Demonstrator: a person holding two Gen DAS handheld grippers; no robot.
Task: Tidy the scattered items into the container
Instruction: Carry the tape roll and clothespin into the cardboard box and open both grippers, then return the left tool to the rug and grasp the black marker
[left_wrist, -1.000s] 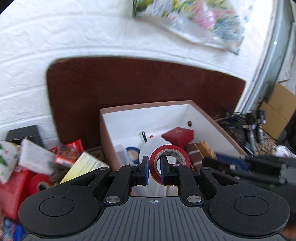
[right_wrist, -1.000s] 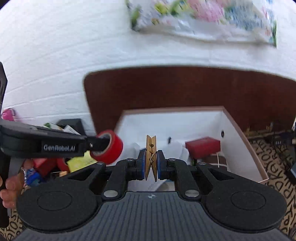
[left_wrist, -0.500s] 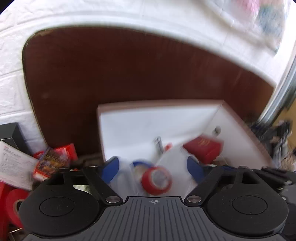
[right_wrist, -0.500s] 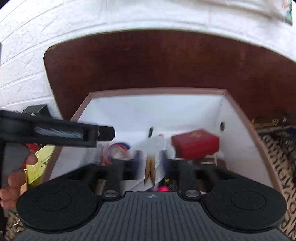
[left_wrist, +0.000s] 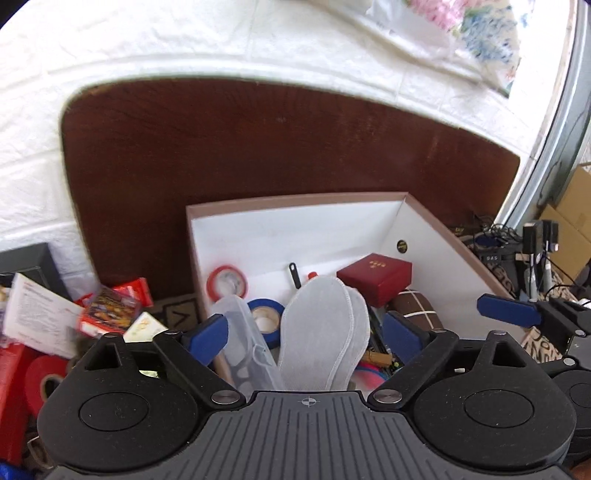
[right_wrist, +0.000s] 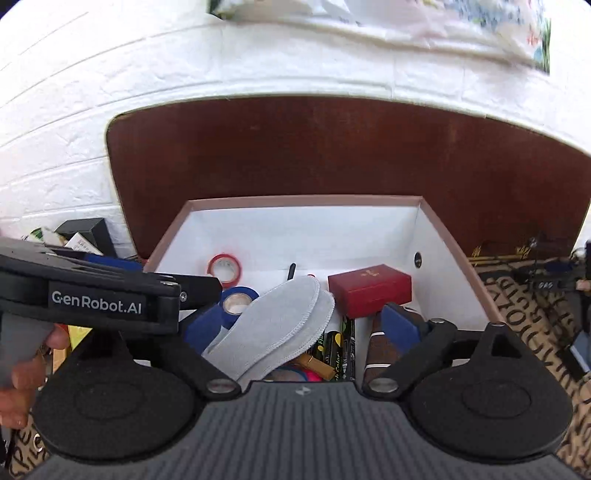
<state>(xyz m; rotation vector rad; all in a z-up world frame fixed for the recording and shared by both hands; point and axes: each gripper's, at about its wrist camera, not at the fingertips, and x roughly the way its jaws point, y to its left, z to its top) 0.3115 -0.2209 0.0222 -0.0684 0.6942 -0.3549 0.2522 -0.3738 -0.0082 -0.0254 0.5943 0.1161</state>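
Observation:
A white box with a brown rim (left_wrist: 295, 202) (right_wrist: 303, 201) stands before me. A red tape roll (left_wrist: 226, 282) (right_wrist: 224, 266) lies at its back left. A blue tape roll (left_wrist: 265, 320), grey insoles (left_wrist: 319, 328) (right_wrist: 273, 326), a red case (left_wrist: 375, 272) (right_wrist: 369, 290) and a wooden clothespin (right_wrist: 318, 363) also lie inside. My left gripper (left_wrist: 306, 338) is open and empty over the box's near edge. My right gripper (right_wrist: 301, 328) is open and empty over the box.
Left of the box lie scattered packets (left_wrist: 107, 306), a paper leaflet (left_wrist: 40, 317), a second red tape roll (left_wrist: 46, 380) and a black box (right_wrist: 86, 229). A brown board (left_wrist: 288, 147) leans on the white wall behind. Cables and cardboard boxes (left_wrist: 569, 206) are at the right.
My left gripper opened and let go of the red tape roll, which now lies in the box. My right gripper opened and dropped the clothespin into the box.

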